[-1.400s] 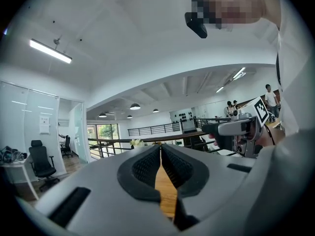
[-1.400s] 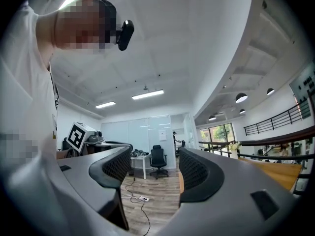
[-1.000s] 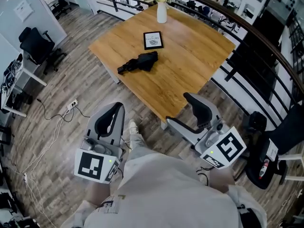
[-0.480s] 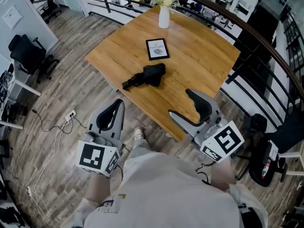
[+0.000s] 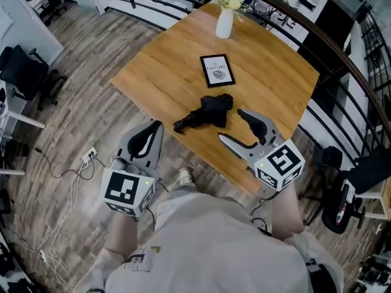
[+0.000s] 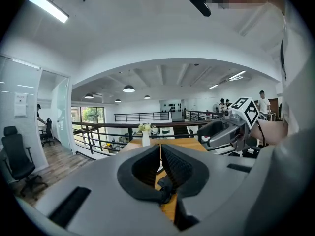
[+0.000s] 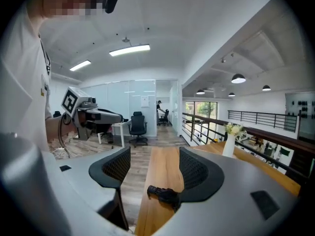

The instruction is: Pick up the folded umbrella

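Head view: a folded black umbrella (image 5: 204,113) is seen lying on a wooden table (image 5: 171,66), close to the near edge, with a small frame (image 5: 217,71) and a white vase (image 5: 225,23) farther back. Its long axis is laid on a slant, the slim end pointing to the near-left edge and the bulkier end toward the frame.

The right gripper (image 5: 234,126) is held over the table just beside the umbrella, to its right, with nothing between its jaws. In the right gripper view the jaws (image 7: 154,168) are shown spread wide, and the umbrella (image 7: 165,194) is seen below and just ahead of them, nearer the right jaw.

The left gripper (image 5: 146,140) is held off the table, over the floor, to the umbrella's near left. In the left gripper view its jaws (image 6: 160,154) are shown nearly together, with only a thin slit left.

The right gripper is judged the nearer and readier; a short move leftward would be needed, across the umbrella's slanted length.
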A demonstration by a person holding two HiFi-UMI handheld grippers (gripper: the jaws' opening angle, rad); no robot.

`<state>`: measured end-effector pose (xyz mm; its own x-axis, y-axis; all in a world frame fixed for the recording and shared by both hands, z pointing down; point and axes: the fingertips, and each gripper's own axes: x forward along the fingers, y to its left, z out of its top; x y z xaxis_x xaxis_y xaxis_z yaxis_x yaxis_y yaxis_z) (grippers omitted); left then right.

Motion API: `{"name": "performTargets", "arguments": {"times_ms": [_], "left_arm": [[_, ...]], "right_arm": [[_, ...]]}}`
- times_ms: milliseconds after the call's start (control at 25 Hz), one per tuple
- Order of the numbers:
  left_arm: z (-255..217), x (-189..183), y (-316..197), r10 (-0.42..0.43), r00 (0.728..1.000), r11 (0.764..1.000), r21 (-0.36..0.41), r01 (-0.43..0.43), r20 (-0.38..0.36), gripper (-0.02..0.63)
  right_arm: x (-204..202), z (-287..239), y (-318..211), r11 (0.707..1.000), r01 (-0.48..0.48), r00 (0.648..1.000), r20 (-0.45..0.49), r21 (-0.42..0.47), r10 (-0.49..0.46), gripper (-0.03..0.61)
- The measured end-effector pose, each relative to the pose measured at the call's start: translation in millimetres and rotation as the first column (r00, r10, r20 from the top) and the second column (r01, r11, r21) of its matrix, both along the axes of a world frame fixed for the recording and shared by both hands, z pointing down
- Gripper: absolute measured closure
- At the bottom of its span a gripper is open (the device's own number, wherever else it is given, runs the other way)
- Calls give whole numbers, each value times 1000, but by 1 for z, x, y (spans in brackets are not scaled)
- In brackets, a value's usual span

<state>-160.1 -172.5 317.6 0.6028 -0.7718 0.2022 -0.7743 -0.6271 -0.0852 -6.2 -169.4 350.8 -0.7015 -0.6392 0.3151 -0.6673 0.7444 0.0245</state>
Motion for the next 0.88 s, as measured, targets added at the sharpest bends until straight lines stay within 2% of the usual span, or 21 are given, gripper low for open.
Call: {"name": "performTargets", "arguments": {"times_ms": [160, 360, 560, 640, 720, 800, 880], "left_arm": [[20, -23, -34, 47, 999, 998, -36, -47, 2, 589], [54, -15, -49, 79, 997, 992, -103, -78, 13, 589], [109, -13, -60, 82, 996, 973, -217, -76, 21, 589], [126, -10, -64, 88, 996, 964, -253, -80, 23, 589], [140, -6, -69, 101, 994, 953, -289, -89, 29, 589], [152, -1, -75, 111, 993, 943, -318, -96, 27, 589], [162, 4, -80, 109, 994, 934, -343, -97, 15, 589]], "right_arm": [[-35, 36, -22, 993, 85, 992, -86, -77, -92, 245], [-31, 65, -39, 992, 54, 990, -121, -117, -69, 245], [-30, 111, -57, 977, 56, 963, -246, -206, -107, 245], [-32, 125, -66, 959, 67, 966, -222, -275, -132, 245], [-37, 139, -73, 929, 87, 969, -187, -361, -163, 245], [-40, 161, -76, 900, 116, 942, -241, -420, -234, 245], [-38, 185, -80, 876, 133, 898, -317, -464, -305, 245]]}}
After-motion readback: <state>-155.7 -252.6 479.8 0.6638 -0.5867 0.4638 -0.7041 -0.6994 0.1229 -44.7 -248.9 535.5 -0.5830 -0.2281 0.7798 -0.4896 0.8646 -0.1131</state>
